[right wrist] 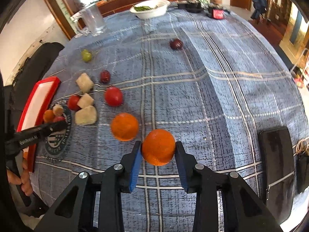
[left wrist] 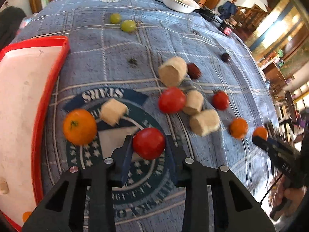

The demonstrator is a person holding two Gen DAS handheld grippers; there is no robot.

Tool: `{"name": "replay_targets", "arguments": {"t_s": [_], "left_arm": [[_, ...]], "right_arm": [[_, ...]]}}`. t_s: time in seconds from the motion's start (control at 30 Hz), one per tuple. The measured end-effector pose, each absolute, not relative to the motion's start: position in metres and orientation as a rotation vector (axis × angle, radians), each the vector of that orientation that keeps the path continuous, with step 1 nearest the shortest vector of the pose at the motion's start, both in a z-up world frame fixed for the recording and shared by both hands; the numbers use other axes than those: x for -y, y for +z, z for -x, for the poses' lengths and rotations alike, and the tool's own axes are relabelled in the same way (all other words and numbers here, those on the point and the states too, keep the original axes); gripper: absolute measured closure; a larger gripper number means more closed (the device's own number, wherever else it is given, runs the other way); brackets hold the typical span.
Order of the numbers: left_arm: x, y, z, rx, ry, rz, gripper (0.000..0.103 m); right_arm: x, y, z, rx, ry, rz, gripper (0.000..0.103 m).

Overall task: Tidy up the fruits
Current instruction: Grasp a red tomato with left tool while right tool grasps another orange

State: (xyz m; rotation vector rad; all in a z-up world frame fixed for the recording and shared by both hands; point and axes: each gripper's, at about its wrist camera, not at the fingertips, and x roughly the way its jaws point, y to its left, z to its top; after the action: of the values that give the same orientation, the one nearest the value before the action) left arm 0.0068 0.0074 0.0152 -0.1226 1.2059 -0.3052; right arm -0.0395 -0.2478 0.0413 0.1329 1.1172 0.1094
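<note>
My left gripper [left wrist: 148, 145] has its jaws clamped on a red tomato [left wrist: 149, 143], which sits on the blue plaid cloth over the counter [left wrist: 119, 58], right on the round printed emblem. The tomato is near-round, so I can't make out a long axis or which way its stem end points. Just left of it lies an orange [left wrist: 80, 126] with its green stem scar facing up, and beyond that the red-rimmed white tray [left wrist: 58, 61] at the counter's left edge. My right gripper [right wrist: 158, 147] has its jaws pressed on both sides of another orange [right wrist: 158, 147], also round with no clear long axis; a second orange [right wrist: 124, 126] rests just to its left and slightly farther off. Farther left, pale cylindrical chunks [right wrist: 85, 85] lie tumbled on their sides among more tomatoes [right wrist: 114, 96], their axes pointing different ways. Two green grapes [left wrist: 123, 22] and a dark plum [right wrist: 176, 44] lie toward the far side, near a glass mug [right wrist: 92, 20] and a white bowl [right wrist: 150, 9].
</note>
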Motion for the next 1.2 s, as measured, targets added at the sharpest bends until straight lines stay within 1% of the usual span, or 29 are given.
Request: {"name": "replay_targets", "arguments": {"t_s": [0.2,0.5,0.97,1.2], "left_arm": [[-0.005,0.017,0.006,-1.220,-0.357,0.111,0.073],[-0.010,0.020,0.013,-1.219,-0.377,0.109,0.073],[-0.028,0.057,0.014,-1.129,-0.366,0.126,0.073],[-0.059,0.070,0.018,-1.095,-0.303,0.166,0.073]], "right_arm": [[0.230,0.058,0.040,-1.073,0.155,-0.111,0.068],[0.205,0.061,0.034,-1.060,0.222,-0.065,0.068],[0.185,0.068,0.028,-1.044,0.302,-0.072,0.068],[0.164,0.070,0.026,-1.039,0.353,-0.053,0.068]]}}
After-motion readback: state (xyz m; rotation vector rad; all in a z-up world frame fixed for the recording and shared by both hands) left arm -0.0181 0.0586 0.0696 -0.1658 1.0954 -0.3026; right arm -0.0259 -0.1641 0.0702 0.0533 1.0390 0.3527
